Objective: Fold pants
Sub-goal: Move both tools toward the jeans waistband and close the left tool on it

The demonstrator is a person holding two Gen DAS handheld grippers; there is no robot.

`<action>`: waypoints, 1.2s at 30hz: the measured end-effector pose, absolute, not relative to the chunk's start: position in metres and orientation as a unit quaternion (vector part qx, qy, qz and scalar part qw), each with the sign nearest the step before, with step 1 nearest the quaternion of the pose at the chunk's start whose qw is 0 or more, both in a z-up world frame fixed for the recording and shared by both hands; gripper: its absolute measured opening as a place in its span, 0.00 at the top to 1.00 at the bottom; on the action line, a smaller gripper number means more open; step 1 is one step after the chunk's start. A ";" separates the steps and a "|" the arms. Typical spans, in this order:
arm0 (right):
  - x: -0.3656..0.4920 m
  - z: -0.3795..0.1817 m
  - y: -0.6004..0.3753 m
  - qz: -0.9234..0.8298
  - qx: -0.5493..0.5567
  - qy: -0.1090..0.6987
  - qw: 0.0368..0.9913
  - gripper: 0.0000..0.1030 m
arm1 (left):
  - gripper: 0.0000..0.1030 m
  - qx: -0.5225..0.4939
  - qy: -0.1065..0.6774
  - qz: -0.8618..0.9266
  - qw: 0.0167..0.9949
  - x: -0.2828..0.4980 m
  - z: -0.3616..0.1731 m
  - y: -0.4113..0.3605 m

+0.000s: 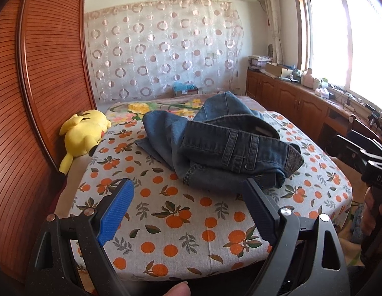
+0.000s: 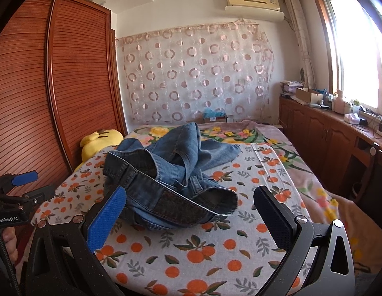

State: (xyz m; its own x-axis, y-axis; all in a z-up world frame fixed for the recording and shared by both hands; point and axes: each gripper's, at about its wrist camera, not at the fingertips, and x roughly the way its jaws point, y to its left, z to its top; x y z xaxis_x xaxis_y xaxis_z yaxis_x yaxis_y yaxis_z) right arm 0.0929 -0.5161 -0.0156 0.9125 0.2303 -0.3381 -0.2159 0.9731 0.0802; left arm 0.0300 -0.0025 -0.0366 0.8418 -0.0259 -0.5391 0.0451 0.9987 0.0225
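Nothing folded yet: jeans (image 1: pixel 223 145) lie crumpled at twelve o'clock; my left gripper (image 1: pixel 191 207) and right gripper (image 2: pixel 191 212) hover spread, empty; next, grab the waistband (image 2: pixel 181 204) and straighten

Jeans (image 2: pixel 171 172) hide most of the plush toy (image 2: pixel 102 140).

Left gripper (image 1: pixel 188 207) wide open, fingers spread, blue pad (image 1: pixel 115 212) on its left finger, dark pad on the other, nothing between. Right gripper (image 2: pixel 191 218) also wide open, empty, same pad layout. Each gripper shows at the edge of the other's view, hand (image 1: pixel 372 212) wrapped around its handle.
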 end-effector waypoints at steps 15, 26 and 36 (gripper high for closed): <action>0.128 -0.013 -0.533 0.119 -0.002 0.223 0.967 0.19 | 0.13 0.037 0.306 -0.070 0.949 0.096 -0.049 0.004; 0.144 -0.016 -0.542 0.115 -0.023 0.267 0.956 0.23 | 0.16 0.079 0.312 -0.100 0.941 0.147 -0.035 -0.006; 0.140 -0.011 -0.544 0.110 -0.016 0.275 0.955 0.23 | 0.24 0.124 0.349 -0.155 0.916 0.196 -0.028 -0.021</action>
